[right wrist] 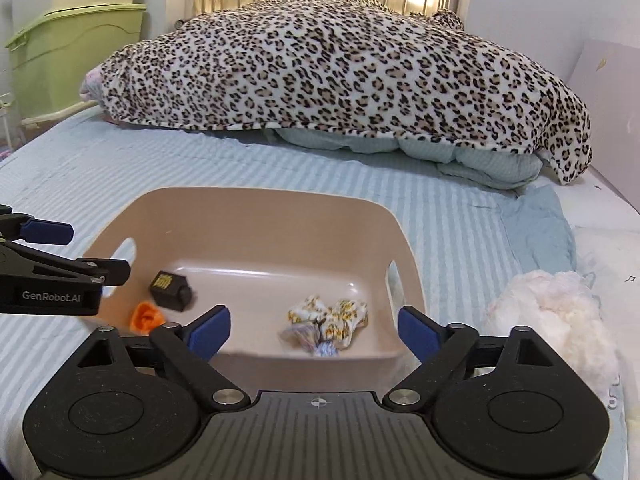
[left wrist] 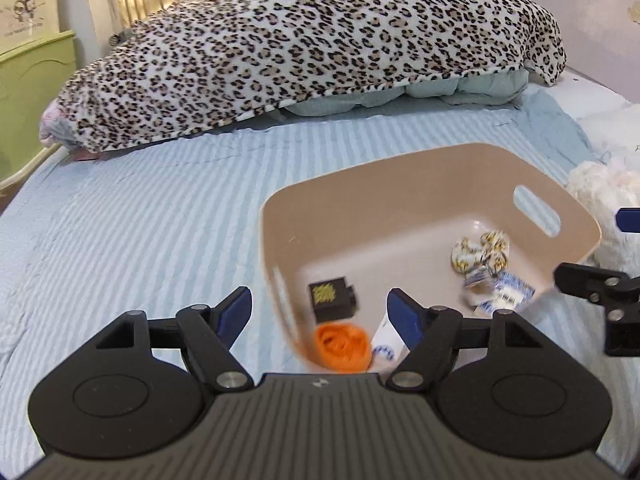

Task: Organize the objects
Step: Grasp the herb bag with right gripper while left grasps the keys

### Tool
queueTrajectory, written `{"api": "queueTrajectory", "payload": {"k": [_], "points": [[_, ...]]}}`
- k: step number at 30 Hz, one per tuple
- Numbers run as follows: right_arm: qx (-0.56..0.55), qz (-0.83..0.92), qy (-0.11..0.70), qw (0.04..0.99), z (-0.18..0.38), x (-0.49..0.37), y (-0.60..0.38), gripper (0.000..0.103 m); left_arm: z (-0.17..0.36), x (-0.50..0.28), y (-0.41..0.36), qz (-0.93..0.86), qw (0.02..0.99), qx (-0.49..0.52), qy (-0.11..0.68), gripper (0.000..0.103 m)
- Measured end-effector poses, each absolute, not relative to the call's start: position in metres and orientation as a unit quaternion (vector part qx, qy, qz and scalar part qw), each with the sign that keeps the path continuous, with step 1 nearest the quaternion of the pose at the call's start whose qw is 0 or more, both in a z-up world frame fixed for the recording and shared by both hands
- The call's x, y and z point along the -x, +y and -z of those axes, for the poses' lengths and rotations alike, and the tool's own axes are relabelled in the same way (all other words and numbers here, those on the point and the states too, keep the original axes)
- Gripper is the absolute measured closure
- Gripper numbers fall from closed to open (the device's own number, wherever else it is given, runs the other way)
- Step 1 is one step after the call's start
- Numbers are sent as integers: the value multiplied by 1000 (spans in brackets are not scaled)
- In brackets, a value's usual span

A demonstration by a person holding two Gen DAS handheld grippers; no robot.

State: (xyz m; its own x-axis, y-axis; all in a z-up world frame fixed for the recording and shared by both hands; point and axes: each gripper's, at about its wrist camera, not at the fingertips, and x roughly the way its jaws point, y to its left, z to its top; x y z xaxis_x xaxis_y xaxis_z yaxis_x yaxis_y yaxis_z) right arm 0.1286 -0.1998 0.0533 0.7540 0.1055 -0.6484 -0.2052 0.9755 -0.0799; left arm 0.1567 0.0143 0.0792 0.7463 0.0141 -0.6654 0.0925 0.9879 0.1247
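A beige plastic basket [left wrist: 420,184] [right wrist: 248,208] with cut-out handles sits on the striped bed. Inside lie a black box [left wrist: 333,298] [right wrist: 170,290], an orange item [left wrist: 342,346] [right wrist: 147,316], a white-and-blue packet [left wrist: 386,346] and several crumpled wrappers [left wrist: 486,268] [right wrist: 328,322]. My left gripper [left wrist: 320,314] is open and empty, straddling the basket's near left wall. My right gripper [right wrist: 314,332] is open and empty, over the basket's near edge above the wrappers. Each gripper shows in the other's view: the right gripper [left wrist: 600,284], the left gripper [right wrist: 60,264].
A leopard-print blanket [left wrist: 320,48] [right wrist: 340,64] covers pale green bedding at the head of the bed. A fluffy white item [left wrist: 604,200] [right wrist: 556,320] lies right of the basket. A green storage bin [right wrist: 76,40] stands at the left of the bed.
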Motion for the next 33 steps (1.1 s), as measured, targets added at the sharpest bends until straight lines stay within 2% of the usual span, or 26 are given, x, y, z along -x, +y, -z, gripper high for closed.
{"api": "queueTrajectory", "payload": {"k": [7, 19, 33], "points": [[73, -100, 362, 924, -46, -95, -198, 7, -70, -126, 34, 17, 926, -74, 370, 19], [77, -134, 451, 879, 7, -72, -184, 7, -31, -114, 51, 25, 906, -67, 416, 19], [86, -183, 482, 853, 38, -94, -154, 7, 12, -130, 44, 41, 888, -70, 453, 19]]}}
